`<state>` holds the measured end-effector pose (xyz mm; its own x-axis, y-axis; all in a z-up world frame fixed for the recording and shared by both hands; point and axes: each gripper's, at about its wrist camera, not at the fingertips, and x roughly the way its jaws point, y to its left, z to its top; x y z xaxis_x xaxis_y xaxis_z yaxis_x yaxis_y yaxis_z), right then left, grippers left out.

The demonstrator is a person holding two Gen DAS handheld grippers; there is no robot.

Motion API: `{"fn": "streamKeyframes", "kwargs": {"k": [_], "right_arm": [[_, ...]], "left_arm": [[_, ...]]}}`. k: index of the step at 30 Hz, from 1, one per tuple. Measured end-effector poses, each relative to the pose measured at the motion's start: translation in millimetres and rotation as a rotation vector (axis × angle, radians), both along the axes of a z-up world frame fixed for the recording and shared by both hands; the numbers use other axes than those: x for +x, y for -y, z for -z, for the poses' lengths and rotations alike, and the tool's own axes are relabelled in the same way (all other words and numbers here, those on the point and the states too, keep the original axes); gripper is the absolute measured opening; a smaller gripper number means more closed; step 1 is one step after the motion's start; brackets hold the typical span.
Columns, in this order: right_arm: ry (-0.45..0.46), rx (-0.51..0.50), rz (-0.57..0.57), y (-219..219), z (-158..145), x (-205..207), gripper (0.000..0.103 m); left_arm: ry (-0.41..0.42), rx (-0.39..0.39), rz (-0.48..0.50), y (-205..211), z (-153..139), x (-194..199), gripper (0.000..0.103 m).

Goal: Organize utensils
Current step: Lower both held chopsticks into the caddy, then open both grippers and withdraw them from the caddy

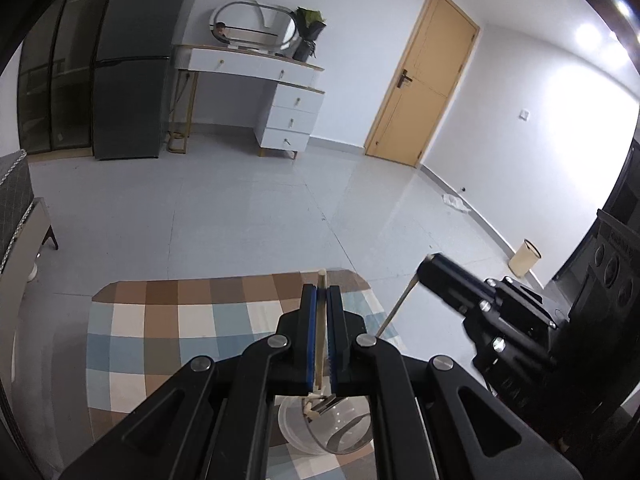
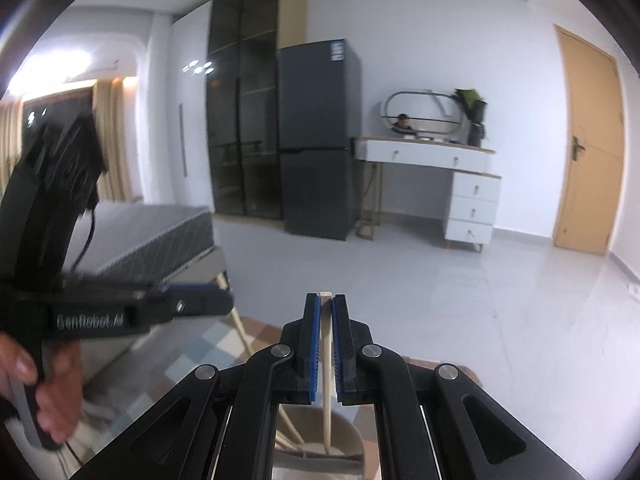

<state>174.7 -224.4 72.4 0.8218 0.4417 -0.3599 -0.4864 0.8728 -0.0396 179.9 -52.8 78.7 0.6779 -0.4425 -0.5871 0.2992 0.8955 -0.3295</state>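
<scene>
The left gripper (image 1: 322, 292), nearest its camera, is clamped on a pale wooden chopstick (image 1: 321, 320) running up between the blue pads. Directly below, at six o'clock, a clear plastic cup (image 1: 320, 428) stands on a checked brown, blue and cream tablecloth (image 1: 160, 320). At three o'clock the right gripper (image 2: 326, 304) pinches a second pale wooden chopstick (image 2: 327, 360), its lower end over the cup (image 2: 320, 440). A hand (image 2: 52, 396) grips the left handle.

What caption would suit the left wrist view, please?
Left gripper clamps a chopstick above a clear cup; right gripper holds another.
</scene>
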Motion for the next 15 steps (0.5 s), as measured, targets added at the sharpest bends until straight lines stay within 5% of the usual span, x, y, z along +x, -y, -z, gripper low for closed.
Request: {"fn": "streamKeyframes", "kwargs": {"k": [5, 10, 15], "right_arm": [[0.009, -0.091, -0.029, -13, 20, -10, 0.005], [-0.047, -0.03, -0.009, -5, 33, -17, 0.009], [-0.096, 0.032, 0.038, 6, 37, -24, 0.023]], "left_arm": [[-0.061, 0.015, 0.018, 1, 10, 2, 0.001], [-0.109, 0.023, -0.002, -8, 18, 0, 0.033], [-0.093, 0.057, -0.046, -15, 6, -13, 0.043]]}}
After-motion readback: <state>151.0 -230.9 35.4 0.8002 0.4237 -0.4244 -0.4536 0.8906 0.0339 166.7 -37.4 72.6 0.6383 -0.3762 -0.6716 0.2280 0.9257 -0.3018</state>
